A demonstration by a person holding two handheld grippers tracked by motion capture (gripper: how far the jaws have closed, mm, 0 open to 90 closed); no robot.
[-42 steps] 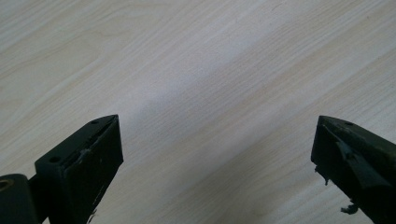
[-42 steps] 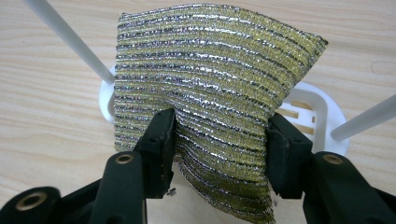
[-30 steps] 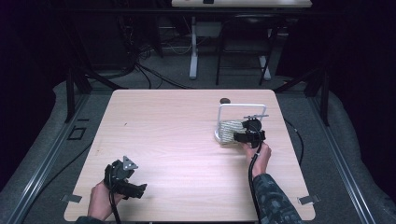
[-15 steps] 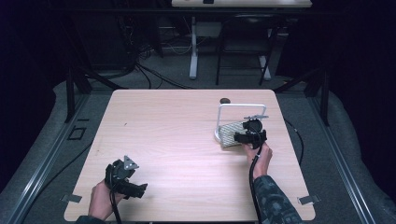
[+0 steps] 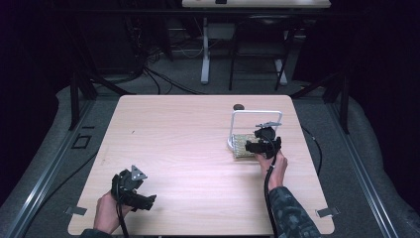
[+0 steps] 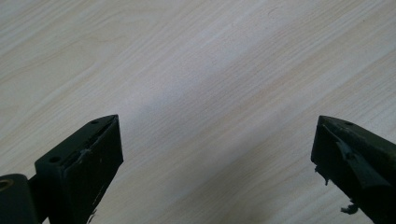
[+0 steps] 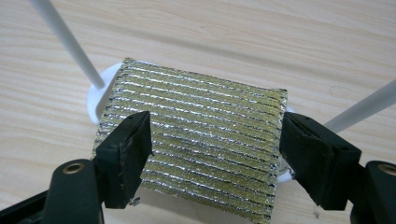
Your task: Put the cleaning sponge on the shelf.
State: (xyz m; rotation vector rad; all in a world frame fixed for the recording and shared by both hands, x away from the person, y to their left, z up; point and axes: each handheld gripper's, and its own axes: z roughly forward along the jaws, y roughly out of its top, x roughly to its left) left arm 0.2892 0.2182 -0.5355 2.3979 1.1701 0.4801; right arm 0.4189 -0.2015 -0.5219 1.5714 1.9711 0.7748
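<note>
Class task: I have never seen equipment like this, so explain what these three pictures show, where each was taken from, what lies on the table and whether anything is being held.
There is no robot here. A person sits at a pale wooden table and holds a black two-jawed hand tool in each hand.

The wide picture comes from a fixed camera above the person. The other two come from small cameras riding on each tool, looking along its jaws.

The left claw hangs open above bare wood, holding nothing.

The right claw is at a gold and silver striped scouring sponge, which lies on the round base of a white wire stand. Its jaws have just been opening; they now stand on either side of the sponge, seemingly without pressing on it.

A small dark round object sits near the table's far edge; what it is cannot be told.
</note>
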